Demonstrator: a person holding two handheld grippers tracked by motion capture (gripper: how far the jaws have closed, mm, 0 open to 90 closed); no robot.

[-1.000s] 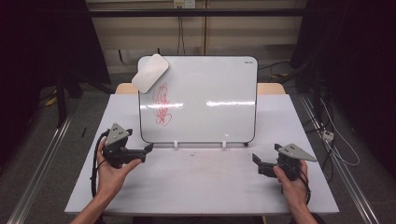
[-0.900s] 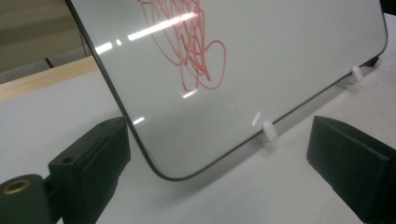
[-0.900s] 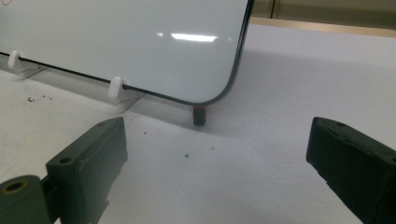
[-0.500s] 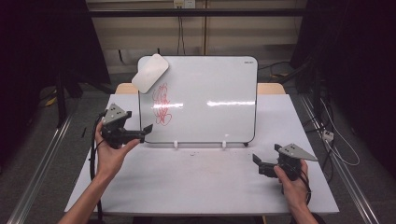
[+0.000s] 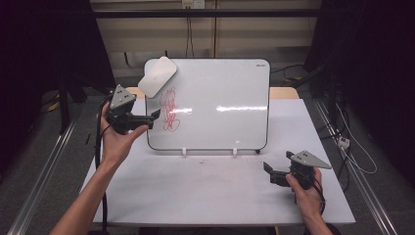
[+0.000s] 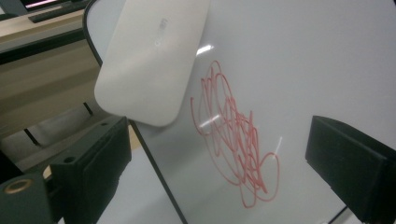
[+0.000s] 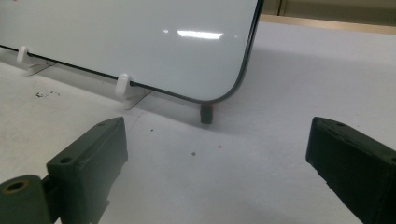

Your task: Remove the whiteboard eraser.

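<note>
My left hand-held gripper [image 5: 155, 115] is up off the worktop [image 5: 205, 196], at the left edge of the whiteboard [image 5: 220, 103], jaws spread wide w/ nothing between them. Just above it, stuck on the board's upper-left corner and tilted, sits the white eraser [image 5: 157, 77]; in the left gripper view the eraser [image 6: 152, 58] is straight ahead, up and left of centre, apart from both jaws, no contact yet. Right below and beside it is the red scribble [image 5: 169, 109], touching nothing but the board; in the left gripper view the scribble [image 6: 236, 144] falls between my jaws but well behind them.

Rest of the board to the right is bare apart from a glare streak. It stands propped on small white clips [image 7: 122, 85] at its bottom edge.

Far right, low on the worktop, my right hand-held gripper [image 5: 268, 173] rests w/ jaws released too, nothing held, pointing at the board's lower right corner [image 7: 224, 95], near it but not touching.

Progress, as I judge it: early. Scribble is fully intact, eraser not yet grabbed. Left to do: close left jaws on the eraser, pull it off the corner, wipe down over the red marks till clean, prob. put it back. Right side looks idle; could steady the board if it wobbles.
</note>
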